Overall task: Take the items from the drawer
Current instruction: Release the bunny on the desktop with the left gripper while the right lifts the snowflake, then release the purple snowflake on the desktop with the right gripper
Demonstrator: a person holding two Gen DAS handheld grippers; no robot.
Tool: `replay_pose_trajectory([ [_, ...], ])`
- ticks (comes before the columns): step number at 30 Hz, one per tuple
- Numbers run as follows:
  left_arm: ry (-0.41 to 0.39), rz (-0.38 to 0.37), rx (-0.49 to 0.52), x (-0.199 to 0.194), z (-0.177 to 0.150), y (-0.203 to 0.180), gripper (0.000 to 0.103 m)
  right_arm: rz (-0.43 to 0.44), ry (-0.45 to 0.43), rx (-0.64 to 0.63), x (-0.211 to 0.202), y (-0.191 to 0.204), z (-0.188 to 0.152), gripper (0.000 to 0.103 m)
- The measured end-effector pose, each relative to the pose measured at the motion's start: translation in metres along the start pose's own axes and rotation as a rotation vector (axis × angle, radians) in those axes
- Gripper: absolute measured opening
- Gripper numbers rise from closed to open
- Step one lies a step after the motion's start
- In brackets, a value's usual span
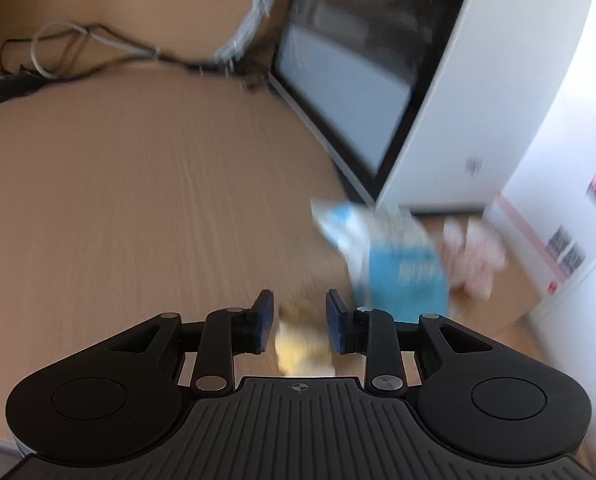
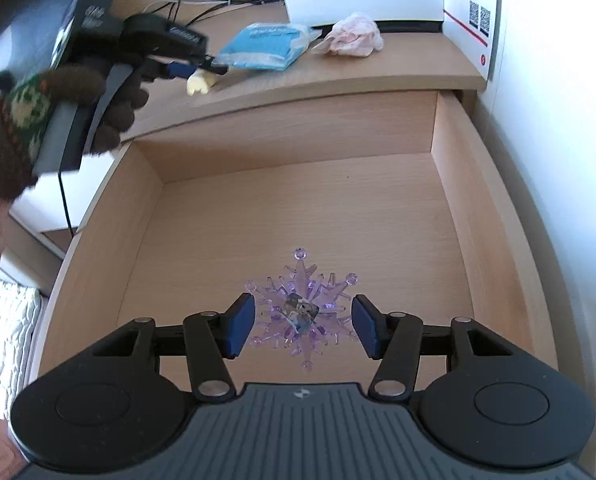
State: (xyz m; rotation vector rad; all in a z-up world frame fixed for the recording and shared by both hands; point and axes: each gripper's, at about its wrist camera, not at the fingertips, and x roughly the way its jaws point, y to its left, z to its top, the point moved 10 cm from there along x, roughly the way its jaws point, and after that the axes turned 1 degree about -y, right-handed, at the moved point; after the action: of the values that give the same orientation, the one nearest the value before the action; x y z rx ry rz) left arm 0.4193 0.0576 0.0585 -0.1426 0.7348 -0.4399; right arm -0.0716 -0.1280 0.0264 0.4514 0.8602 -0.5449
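Right wrist view showed me the purple snowflake ornament point(image 2: 302, 311) between the fingers of my right gripper point(image 2: 303, 326), hanging above the floor of the open drawer point(image 2: 449, 128). It was a clear violet plastic star with many spikes, some tipped with small beads, and a small pale figure at its centre. It had no single long axis; one beaded spike pointed away from me toward the drawer's back wall and another pointed back at the gripper body. The blue pads point(image 2: 240, 328) stood on either side of it at the spike tips, but I could not tell whether they actually pressed on it.

In the same view my left gripper point(image 2: 206, 74), held in a brown knitted glove point(image 2: 98, 92), was over the desk top point(image 2: 417, 64) with a small pale yellow thing point(image 2: 198, 84) clamped in its tips, its length pointing down. The left wrist view was blurred; the yellow lump point(image 1: 301, 340) sat between the blue pads point(image 1: 265, 322), which were close together on it. Beyond it on the desk lay a blue packet point(image 1: 397, 268), a pink crumpled bag point(image 1: 477, 252) and a white box point(image 1: 497, 92).
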Motion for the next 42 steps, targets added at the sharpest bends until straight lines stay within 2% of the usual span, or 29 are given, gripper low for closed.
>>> replay_pose_trajectory([
  [3, -0.091, -0.053, -0.046, -0.029, 0.010, 0.012, 0.031, -0.001, -0.024, 0.005, -0.003, 0.003, 0.018, 0.054],
  [7, -0.088, -0.142, -0.075, -0.060, -0.013, 0.020, 0.031, -0.018, -0.089, -0.024, -0.011, 0.010, 0.060, 0.054],
  [11, 0.016, -0.271, -0.037, -0.082, -0.061, 0.008, 0.031, -0.027, -0.130, 0.015, 0.001, 0.005, 0.118, 0.054],
  [14, 0.108, -0.356, 0.045, -0.089, -0.096, -0.011, 0.031, -0.061, -0.184, 0.060, 0.016, -0.007, 0.171, 0.054],
  [17, 0.232, -0.393, 0.130, -0.082, -0.135, -0.030, 0.031, -0.120, -0.243, 0.087, 0.032, -0.018, 0.222, 0.054],
  [20, 0.337, -0.433, 0.148, -0.079, -0.162, -0.043, 0.031, -0.116, -0.263, 0.131, 0.052, -0.025, 0.257, 0.054],
  [22, 0.362, -0.463, 0.161, -0.079, -0.172, -0.051, 0.031, -0.104, -0.247, 0.142, 0.068, -0.026, 0.269, 0.068],
  [23, 0.368, -0.470, 0.175, -0.080, -0.175, -0.054, 0.031, -0.132, -0.242, 0.157, 0.073, -0.030, 0.271, 0.084],
  [26, 0.407, -0.474, 0.231, -0.077, -0.191, -0.063, 0.031, -0.143, -0.246, 0.138, 0.069, -0.031, 0.266, 0.087],
  [29, 0.461, -0.495, 0.243, -0.070, -0.206, -0.072, 0.031, -0.133, -0.216, 0.132, 0.052, -0.032, 0.243, 0.088],
  [34, 0.535, -0.533, 0.284, -0.073, -0.232, -0.094, 0.031, -0.112, -0.112, 0.139, 0.025, -0.025, 0.167, 0.093],
  [37, 0.603, -0.550, 0.345, -0.076, -0.253, -0.105, 0.031, -0.124, -0.056, 0.076, 0.011, -0.019, 0.114, 0.097],
  [42, 0.710, -0.529, 0.427, -0.092, -0.287, -0.113, 0.031, -0.149, -0.063, -0.028, -0.019, -0.016, 0.050, 0.103],
])
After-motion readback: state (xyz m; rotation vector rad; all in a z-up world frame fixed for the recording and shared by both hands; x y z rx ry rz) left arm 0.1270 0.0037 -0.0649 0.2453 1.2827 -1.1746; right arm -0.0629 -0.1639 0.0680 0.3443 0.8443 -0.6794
